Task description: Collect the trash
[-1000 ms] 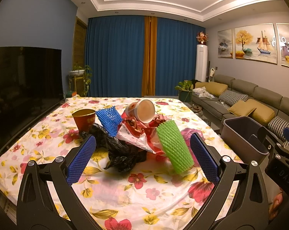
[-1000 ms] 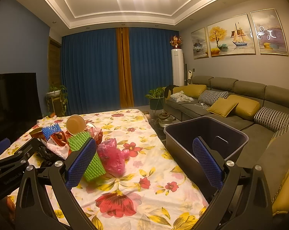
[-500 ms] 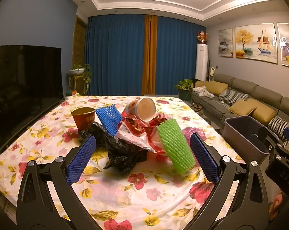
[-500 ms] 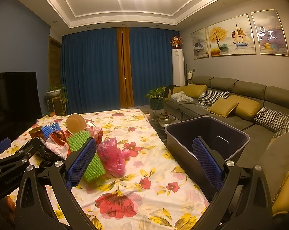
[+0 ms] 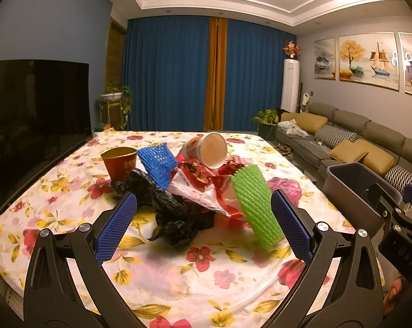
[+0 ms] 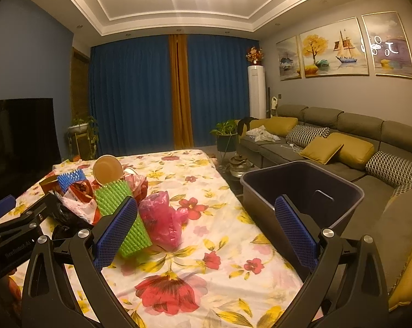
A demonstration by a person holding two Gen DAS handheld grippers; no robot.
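Nothing has moved since before. I hold both tongs, left (image 5: 203,228) and right (image 6: 204,233), apart and empty. The trash (image 5: 195,183) lies on the counter (image 5: 178,276) beyond the left tongs; the bin (image 6: 301,188) stands beyond the right.

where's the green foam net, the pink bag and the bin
green foam net (image 5: 256,207), left wrist view, middle of its ribbed side
pink bag (image 6: 162,220), right wrist view, crumpled middle
bin (image 6: 263,195), right wrist view, near outer wall
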